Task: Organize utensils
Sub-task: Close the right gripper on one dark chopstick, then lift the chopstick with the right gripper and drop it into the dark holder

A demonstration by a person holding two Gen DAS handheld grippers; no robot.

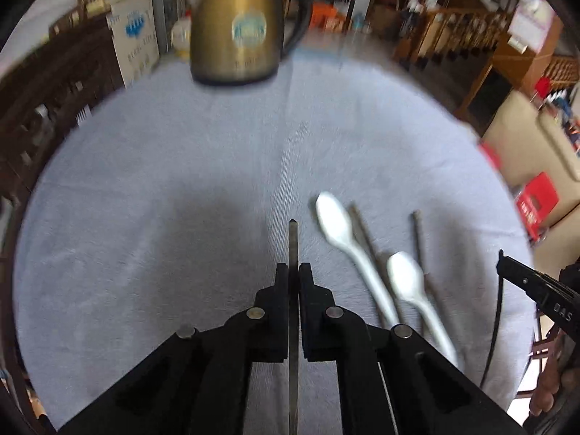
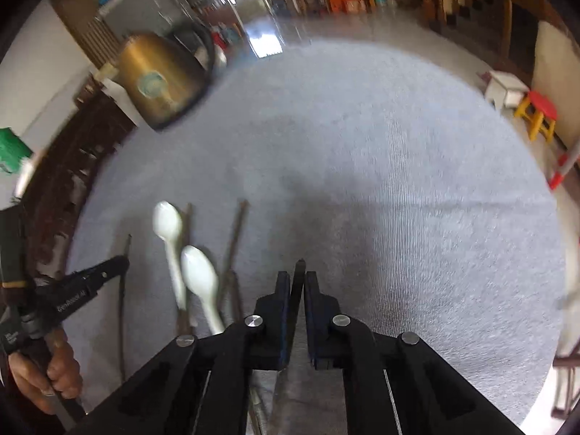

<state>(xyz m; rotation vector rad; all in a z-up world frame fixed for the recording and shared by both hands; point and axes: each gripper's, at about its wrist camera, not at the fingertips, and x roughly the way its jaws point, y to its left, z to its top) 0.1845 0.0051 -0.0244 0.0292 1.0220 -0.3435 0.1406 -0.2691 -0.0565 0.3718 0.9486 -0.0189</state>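
Two white spoons (image 1: 335, 223) (image 1: 406, 275) lie side by side on the blue-grey cloth, with two dark chopsticks (image 1: 364, 235) (image 1: 418, 235) beside and under them. My left gripper (image 1: 293, 272) is shut on a dark chopstick (image 1: 293, 246) that points forward, left of the spoons. My right gripper (image 2: 298, 279) is shut on another dark chopstick (image 2: 298, 282), right of the spoons (image 2: 167, 223) (image 2: 197, 270) and the lying chopsticks (image 2: 235, 232). The left gripper (image 2: 125, 264) with its chopstick (image 2: 126, 250) shows at the left of the right wrist view.
A brass kettle (image 1: 235, 29) with a black handle stands at the far edge of the round table (image 1: 163, 145). A white carton (image 1: 136, 41) stands left of it. Dark wooden chairs ring the table's left side. A red and yellow stool (image 2: 540, 112) stands on the floor.
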